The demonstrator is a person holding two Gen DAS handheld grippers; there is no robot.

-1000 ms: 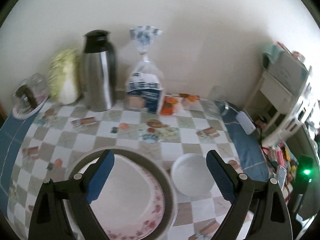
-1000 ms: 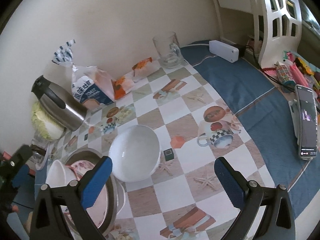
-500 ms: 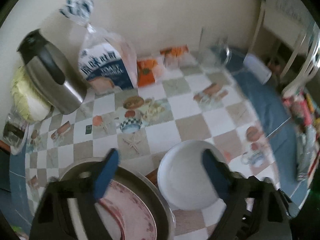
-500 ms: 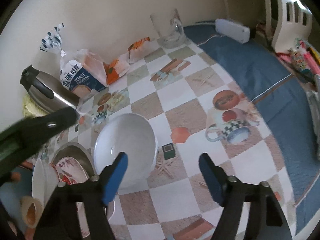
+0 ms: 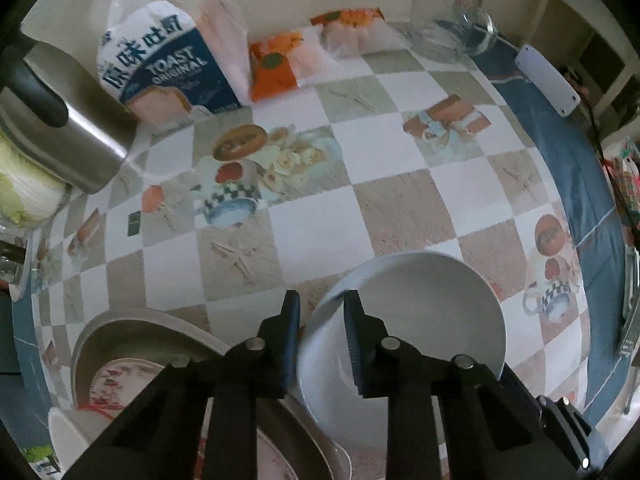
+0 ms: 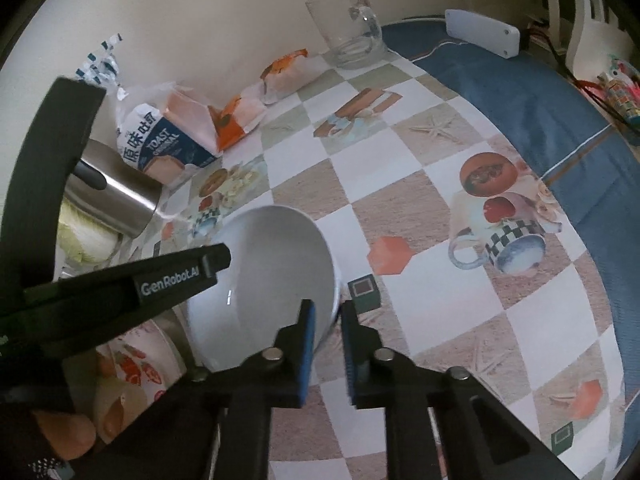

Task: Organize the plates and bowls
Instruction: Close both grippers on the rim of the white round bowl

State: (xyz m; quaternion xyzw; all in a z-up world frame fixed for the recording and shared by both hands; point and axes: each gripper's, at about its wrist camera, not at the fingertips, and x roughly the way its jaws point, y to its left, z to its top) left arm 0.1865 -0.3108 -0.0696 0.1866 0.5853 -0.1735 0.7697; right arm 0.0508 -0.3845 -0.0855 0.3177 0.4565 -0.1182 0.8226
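A white bowl sits tilted on the checked tablecloth, its left side over the edge of a metal basin. The basin holds a floral plate and a small white bowl. My left gripper points steeply down at the white bowl's left rim. Its jaws are closing, one finger outside and one inside, with a slim gap still showing. In the right wrist view my right gripper is shut on the near right rim of the white bowl. The left gripper's finger reaches over the bowl.
Along the wall stand a bread bag, a steel thermos, a cabbage, orange snack packets and a glass mug. A white box lies on the blue cloth border at the right. A person's fingertip shows at bottom left.
Both grippers came down onto the white bowl and drew their wide jaws in around its rim. The left one swung right from over the basin and tipped steeply down.
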